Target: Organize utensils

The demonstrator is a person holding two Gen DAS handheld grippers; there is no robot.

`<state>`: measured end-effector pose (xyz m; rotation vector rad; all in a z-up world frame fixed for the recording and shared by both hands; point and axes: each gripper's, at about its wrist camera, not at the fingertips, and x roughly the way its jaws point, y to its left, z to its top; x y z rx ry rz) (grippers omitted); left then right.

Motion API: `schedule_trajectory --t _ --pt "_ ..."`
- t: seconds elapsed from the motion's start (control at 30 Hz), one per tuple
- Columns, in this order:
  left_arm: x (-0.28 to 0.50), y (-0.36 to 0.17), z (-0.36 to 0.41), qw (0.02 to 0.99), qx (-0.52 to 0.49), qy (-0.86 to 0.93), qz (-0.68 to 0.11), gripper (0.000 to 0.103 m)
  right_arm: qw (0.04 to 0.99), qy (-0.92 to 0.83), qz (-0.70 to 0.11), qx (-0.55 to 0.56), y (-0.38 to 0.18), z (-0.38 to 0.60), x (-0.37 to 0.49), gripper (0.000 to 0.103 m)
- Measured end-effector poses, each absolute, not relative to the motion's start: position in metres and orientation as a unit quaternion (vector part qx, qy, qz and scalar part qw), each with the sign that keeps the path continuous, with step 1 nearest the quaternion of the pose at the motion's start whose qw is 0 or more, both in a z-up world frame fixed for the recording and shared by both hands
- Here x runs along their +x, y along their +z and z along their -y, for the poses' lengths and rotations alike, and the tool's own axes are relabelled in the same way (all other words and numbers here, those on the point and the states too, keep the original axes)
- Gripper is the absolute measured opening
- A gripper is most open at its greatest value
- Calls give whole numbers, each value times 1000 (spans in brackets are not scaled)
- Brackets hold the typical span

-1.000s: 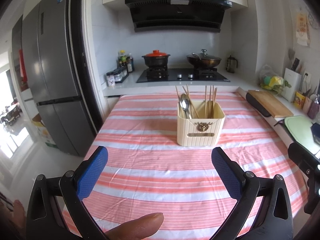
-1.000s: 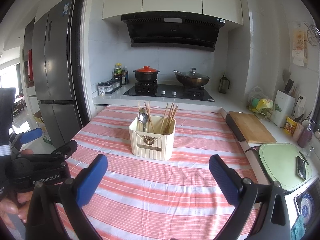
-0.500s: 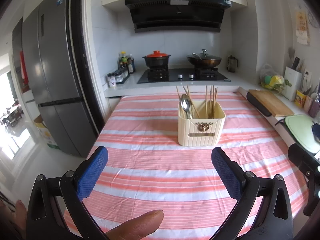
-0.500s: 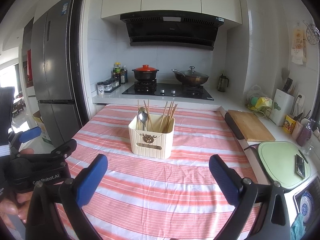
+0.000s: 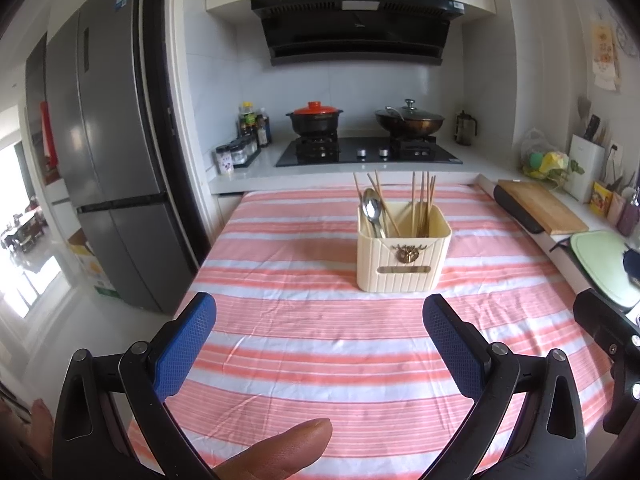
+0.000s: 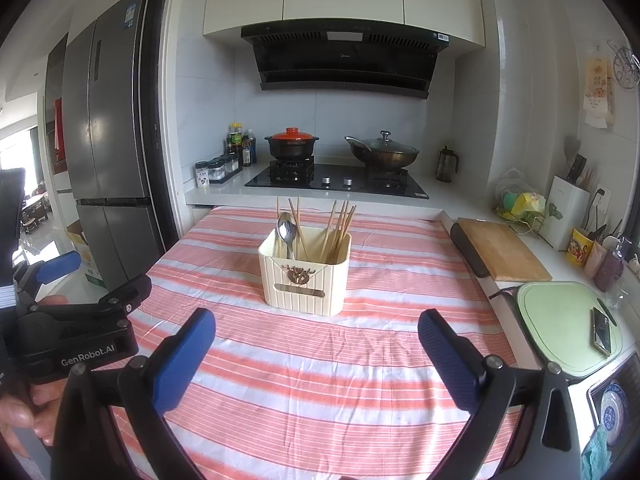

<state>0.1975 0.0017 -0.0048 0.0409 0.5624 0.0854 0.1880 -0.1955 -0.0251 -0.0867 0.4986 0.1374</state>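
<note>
From where I sit, almost nothing has changed over the last second: the pink-and-white striped tablecloth point(image 5: 320, 344) is as flat and bare in front of me as it was, and the view has only drifted a touch, so I read this as either the pause before the first reach or the rest after the last one. The cream ribbed plastic utensil caddy point(image 5: 403, 256) stands upright near the middle of the cloth, well apart from both tools, exactly where it stood before. Inside it, the bundle of wooden chopsticks point(image 5: 423, 204) leans in the right part and 1 steel spoon point(image 5: 372, 210) stands bowl-up on the left, with 2 or 3 loose chopsticks crossing beside it; I cannot tell whether a divider separates them. My left gripper point(image 5: 320, 332) hangs with its blue pads spread wide and nothing between them, and my right gripper point(image 6: 316, 344) is likewise spread and empty, both low over the near edge.
</note>
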Motion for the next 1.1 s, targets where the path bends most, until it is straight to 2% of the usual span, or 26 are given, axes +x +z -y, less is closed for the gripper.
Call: schedule_trajectory --t 1.1 --pt "198 -5 0 963 20 42 -264 103 961 73 -261 -53 -29 191 194 103"
